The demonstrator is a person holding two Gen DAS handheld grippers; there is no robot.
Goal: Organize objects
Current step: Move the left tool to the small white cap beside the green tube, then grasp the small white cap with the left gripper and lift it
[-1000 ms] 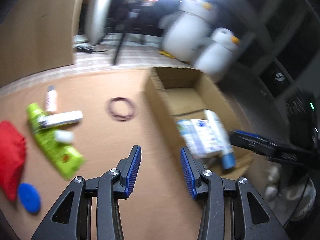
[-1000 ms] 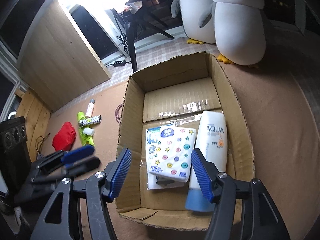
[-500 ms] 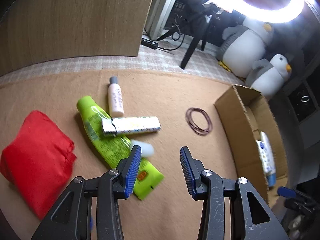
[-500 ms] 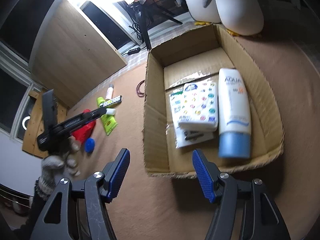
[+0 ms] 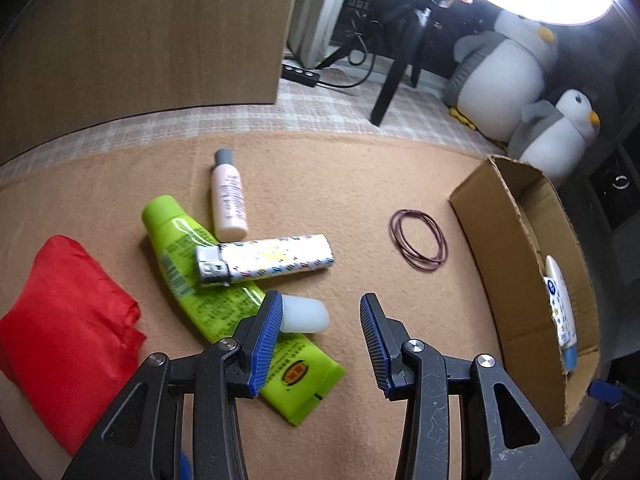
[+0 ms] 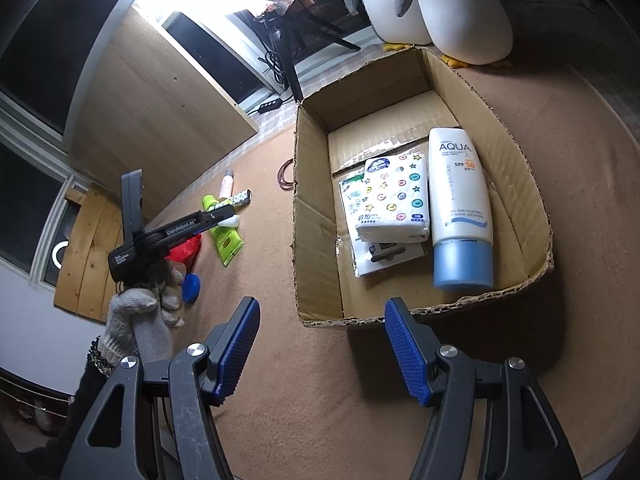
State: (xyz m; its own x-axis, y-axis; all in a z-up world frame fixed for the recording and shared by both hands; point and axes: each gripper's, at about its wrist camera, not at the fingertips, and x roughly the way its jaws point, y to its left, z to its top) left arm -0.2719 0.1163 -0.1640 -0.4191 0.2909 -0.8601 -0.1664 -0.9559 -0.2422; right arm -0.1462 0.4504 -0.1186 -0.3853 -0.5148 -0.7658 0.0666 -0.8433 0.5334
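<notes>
left gripper (image 5: pixel 316 334) is held over the loose items on the brown carpet (image 5: pixel 340 184); its fingers are parted and nothing is grasped. a small white cap-like piece (image 5: pixel 304 314) lies just beside the left finger, resting on the green tube (image 5: pixel 224 292). across the tube lies a patterned lighter (image 5: pixel 264 264), with a small pink bottle (image 5: pixel 229 196) touching the tube near its upper end. a red fabric pouch (image 5: pixel 60 320) lies to the left and a ring of rubber bands (image 5: pixel 418 240) to the right. the cardboard box (image 6: pixel 316 216) already holds a sunscreen tube (image 6: pixel 460 208) and a tissue pack (image 6: pixel 394 200). right gripper (image 6: pixel 320 350) is parked before the box, fingers released and empty. the white piece is judged light, smooth and liable to roll; it is best pinched across its short width. the tube is judged soft and should be taken at mid-body.
</notes>
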